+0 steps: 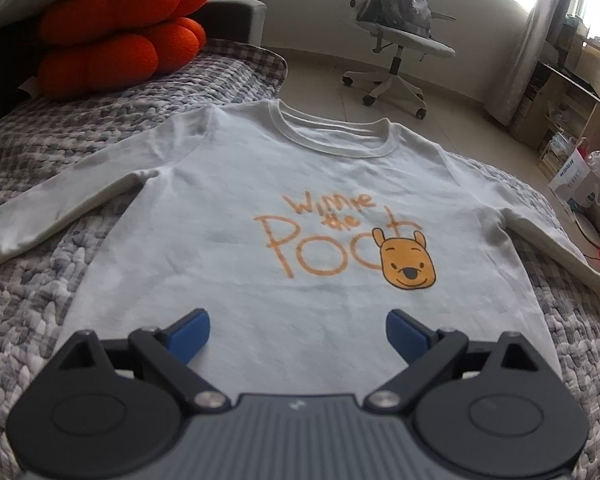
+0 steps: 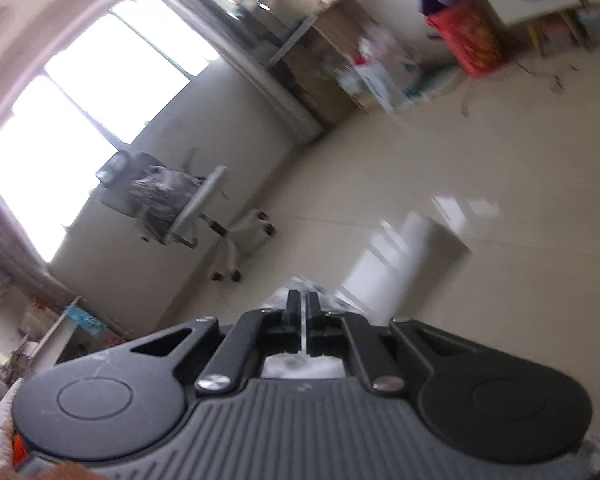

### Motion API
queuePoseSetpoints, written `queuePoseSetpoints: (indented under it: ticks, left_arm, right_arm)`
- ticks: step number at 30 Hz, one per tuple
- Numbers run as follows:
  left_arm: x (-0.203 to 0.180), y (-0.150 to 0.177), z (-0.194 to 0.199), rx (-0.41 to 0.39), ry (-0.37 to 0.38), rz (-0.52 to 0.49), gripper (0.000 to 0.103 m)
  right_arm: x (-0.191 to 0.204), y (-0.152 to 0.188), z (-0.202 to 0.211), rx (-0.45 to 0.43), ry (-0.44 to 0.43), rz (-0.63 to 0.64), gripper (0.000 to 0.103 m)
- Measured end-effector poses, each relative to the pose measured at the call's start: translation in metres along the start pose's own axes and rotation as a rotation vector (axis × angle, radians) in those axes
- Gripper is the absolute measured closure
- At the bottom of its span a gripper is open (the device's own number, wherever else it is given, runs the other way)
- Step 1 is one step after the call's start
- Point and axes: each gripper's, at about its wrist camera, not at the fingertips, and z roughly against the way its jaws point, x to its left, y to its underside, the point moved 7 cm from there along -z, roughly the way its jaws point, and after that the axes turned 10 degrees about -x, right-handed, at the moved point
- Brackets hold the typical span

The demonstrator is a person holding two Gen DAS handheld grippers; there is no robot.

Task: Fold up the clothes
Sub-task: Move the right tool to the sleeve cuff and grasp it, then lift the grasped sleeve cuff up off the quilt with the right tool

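The white shirt's hem is hidden behind the left gripper; both sleeve ends run off frame. The right wrist view is motion-blurred.

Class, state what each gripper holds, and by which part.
Left gripper: open, holds nothing. Right gripper: shut on white fabric; which part cannot be told.

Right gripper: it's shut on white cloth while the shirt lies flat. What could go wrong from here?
1. The right gripper pinches only a thin edge of white fabric, so it may slip out.
2. The left gripper hangs open above the shirt, pinning nothing; a pull could drag it across the bedspread.
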Motion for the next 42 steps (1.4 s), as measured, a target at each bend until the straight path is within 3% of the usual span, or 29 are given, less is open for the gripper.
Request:
queuePoseSetpoints:
  ticks: [3, 5, 9, 10, 11, 13, 22, 27, 29, 31, 37, 42]
  left_arm:
    - [0.002, 0.000, 0.000, -0.002, -0.001, 0.004, 0.007]
    - [0.002, -0.001, 0.001, -0.003, 0.001, 0.005, 0.007]
    - [0.001, -0.001, 0.001, -0.001, 0.009, 0.006, 0.007]
    - [0.000, 0.000, 0.001, 0.001, 0.012, 0.006, 0.007]
    - [-0.001, 0.000, 0.001, 0.002, 0.014, 0.006, 0.007]
    - [-0.001, 0.000, 0.001, 0.002, 0.015, 0.006, 0.007]
    - [-0.002, 0.000, 0.002, 0.005, 0.013, 0.014, 0.007]
    - [-0.003, 0.001, 0.001, 0.007, 0.015, 0.008, 0.007]
    - [-0.004, 0.002, 0.001, 0.008, 0.014, 0.006, 0.007]
    - [-0.004, 0.002, 0.000, 0.009, 0.013, 0.004, 0.007]
    - [-0.006, 0.003, -0.002, 0.011, 0.011, -0.009, 0.007]
    - [-0.007, 0.004, -0.002, 0.012, 0.012, -0.022, 0.007]
  right_arm:
    - [0.017, -0.004, -0.002, 0.013, -0.029, 0.015, 0.100]
    - [0.019, -0.004, 0.000, 0.043, -0.040, 0.004, 0.094]
    - [0.013, 0.009, 0.001, 0.128, 0.000, 0.004, 0.087]
    - [0.011, 0.014, 0.003, 0.154, 0.008, -0.005, 0.080]
    - [0.008, 0.018, 0.004, 0.176, 0.019, -0.021, 0.056]
    - [0.001, 0.025, 0.011, 0.198, 0.042, -0.061, 0.043]
    - [-0.026, 0.064, 0.028, 0.333, 0.088, -0.274, 0.044]
    - [-0.032, 0.068, 0.023, 0.281, 0.078, -0.326, 0.059]
    - [-0.036, 0.068, 0.017, 0.248, 0.082, -0.339, 0.071]
    - [-0.040, 0.068, 0.011, 0.217, 0.084, -0.346, 0.077]
    - [-0.043, 0.069, 0.006, 0.172, 0.117, -0.376, 0.076]
    - [-0.038, 0.065, 0.014, 0.198, 0.259, -0.447, 0.072]
